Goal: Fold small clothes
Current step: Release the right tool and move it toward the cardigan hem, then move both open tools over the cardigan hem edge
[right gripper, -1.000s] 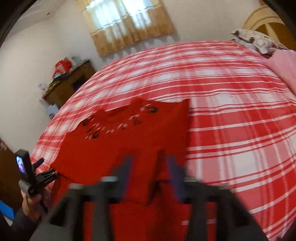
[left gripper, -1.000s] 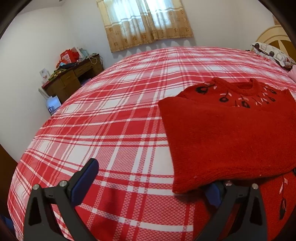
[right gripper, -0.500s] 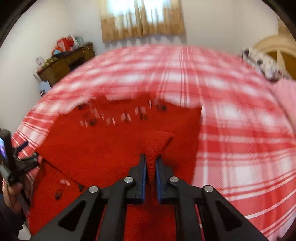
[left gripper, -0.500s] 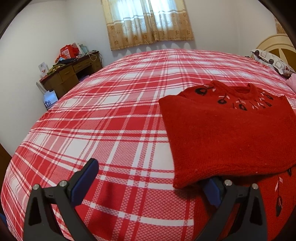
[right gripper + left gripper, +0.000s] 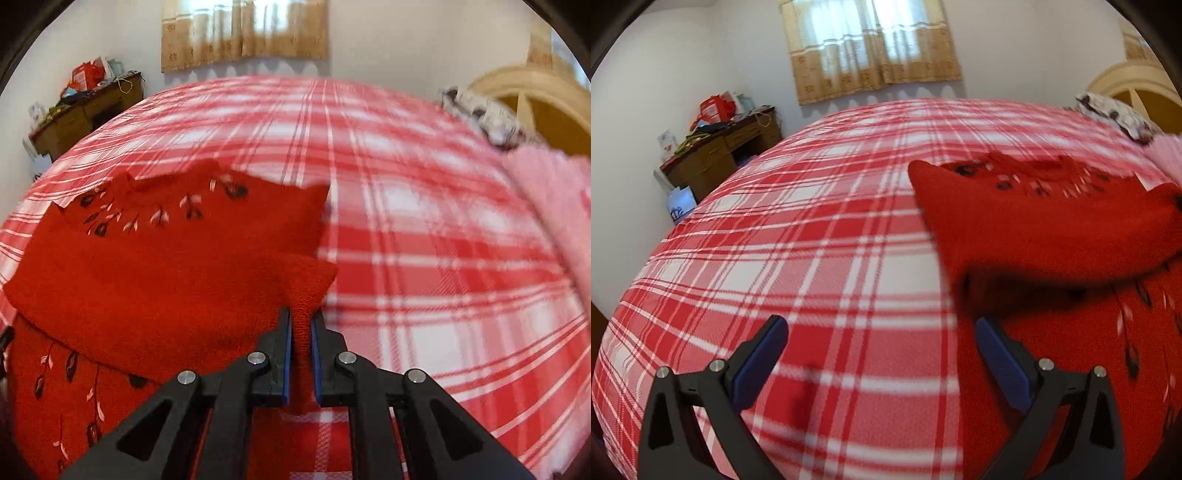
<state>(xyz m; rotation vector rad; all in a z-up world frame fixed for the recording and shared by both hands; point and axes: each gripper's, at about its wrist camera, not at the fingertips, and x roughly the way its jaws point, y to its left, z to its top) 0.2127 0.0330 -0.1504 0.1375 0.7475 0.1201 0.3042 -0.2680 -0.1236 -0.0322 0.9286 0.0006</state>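
We see a wide bed (image 5: 820,258) covered by a red-and-white plaid sheet that fills most of both views. On it lies a red sweater (image 5: 1034,229), at the right of the frame in the left wrist view and at the left and centre in the right wrist view (image 5: 155,266). It is folded over itself, the upper layer showing small dark and pale leaf embroidery near the neckline, the lower layer showing more of it toward the bottom of the frame. One corner of the upper layer is raised off the bed. At the upper right a patterned pillow (image 5: 484,110) rests by the headboard, with a pink cloth (image 5: 554,206) just below it on the sheet.
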